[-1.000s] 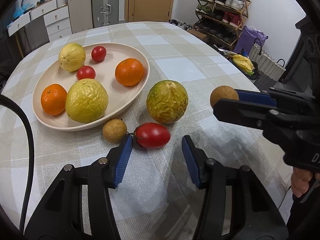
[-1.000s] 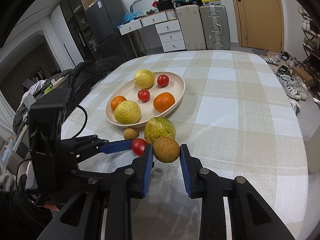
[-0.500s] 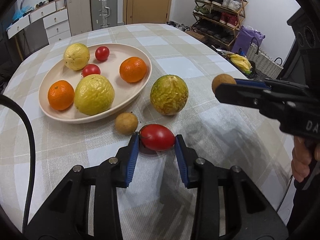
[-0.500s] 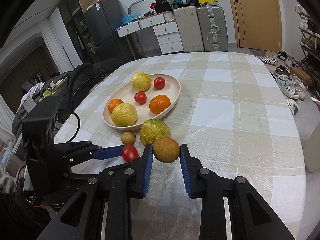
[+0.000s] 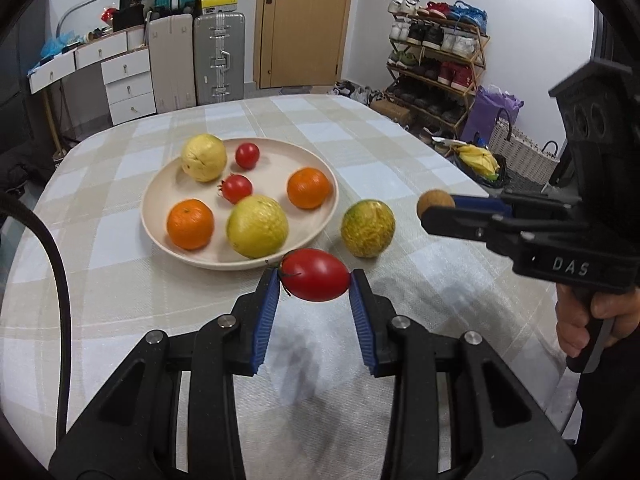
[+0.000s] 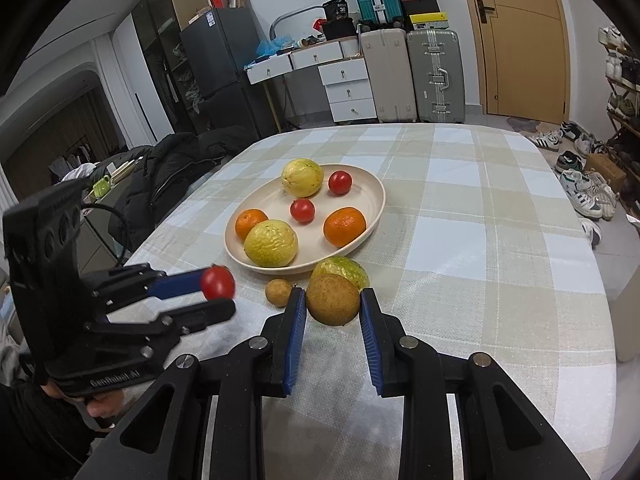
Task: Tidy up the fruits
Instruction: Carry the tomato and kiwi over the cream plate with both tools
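Note:
My left gripper [image 5: 314,280] is shut on a red tomato [image 5: 315,275] and holds it above the table, just in front of the beige plate [image 5: 160,188]. It also shows in the right wrist view [image 6: 218,290]. My right gripper [image 6: 333,300] is shut on a round brown fruit [image 6: 333,299], held above the table right of the plate; it also shows in the left wrist view [image 5: 435,204]. The plate holds two oranges, two yellow fruits and two small tomatoes. A green-yellow fruit [image 5: 368,228] and a small brown fruit [image 6: 279,292] lie on the cloth beside the plate.
The round table has a checked cloth [image 6: 480,208]. Suitcases [image 6: 436,72], drawers and a fridge stand behind it. A shoe rack [image 5: 436,60] and a basket [image 5: 520,152] are at the right. A dark jacket [image 6: 168,176] lies left of the table.
My left gripper closed on the red tomato and lifted it off the cloth. The right gripper kept hold of the brown fruit, staying raised.

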Available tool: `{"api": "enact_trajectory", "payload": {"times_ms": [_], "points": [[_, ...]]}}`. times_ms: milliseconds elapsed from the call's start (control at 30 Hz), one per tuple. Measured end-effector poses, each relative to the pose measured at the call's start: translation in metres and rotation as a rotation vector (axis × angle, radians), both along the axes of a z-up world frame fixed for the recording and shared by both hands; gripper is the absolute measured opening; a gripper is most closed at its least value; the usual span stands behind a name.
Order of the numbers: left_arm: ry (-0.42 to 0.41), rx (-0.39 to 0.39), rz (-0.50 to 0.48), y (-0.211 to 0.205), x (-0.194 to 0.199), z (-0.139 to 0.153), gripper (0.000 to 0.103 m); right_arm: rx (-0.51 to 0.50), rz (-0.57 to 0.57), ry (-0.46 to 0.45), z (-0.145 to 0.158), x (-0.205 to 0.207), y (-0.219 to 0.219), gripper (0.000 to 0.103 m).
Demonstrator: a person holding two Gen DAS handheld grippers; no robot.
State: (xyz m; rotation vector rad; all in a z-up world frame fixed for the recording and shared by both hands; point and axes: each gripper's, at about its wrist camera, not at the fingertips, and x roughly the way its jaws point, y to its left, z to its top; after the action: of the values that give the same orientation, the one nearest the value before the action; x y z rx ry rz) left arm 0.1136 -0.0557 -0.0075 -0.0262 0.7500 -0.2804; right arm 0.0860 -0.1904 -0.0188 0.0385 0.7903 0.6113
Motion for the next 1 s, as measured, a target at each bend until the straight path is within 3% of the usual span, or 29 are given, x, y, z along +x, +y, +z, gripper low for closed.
{"api": "enact_trajectory", "payload": {"times_ms": [500, 1000], "points": [[-0.041, -0.032, 0.121, 0.064, 0.013, 0.014, 0.033, 0.005, 0.017, -0.035, 0.003, -0.003, 0.018, 0.028], [-0.055, -0.041, 0.166, 0.079, 0.032, 0.017, 0.033, -0.017, 0.012, -0.067, 0.014, 0.015, 0.041, 0.028]]}}
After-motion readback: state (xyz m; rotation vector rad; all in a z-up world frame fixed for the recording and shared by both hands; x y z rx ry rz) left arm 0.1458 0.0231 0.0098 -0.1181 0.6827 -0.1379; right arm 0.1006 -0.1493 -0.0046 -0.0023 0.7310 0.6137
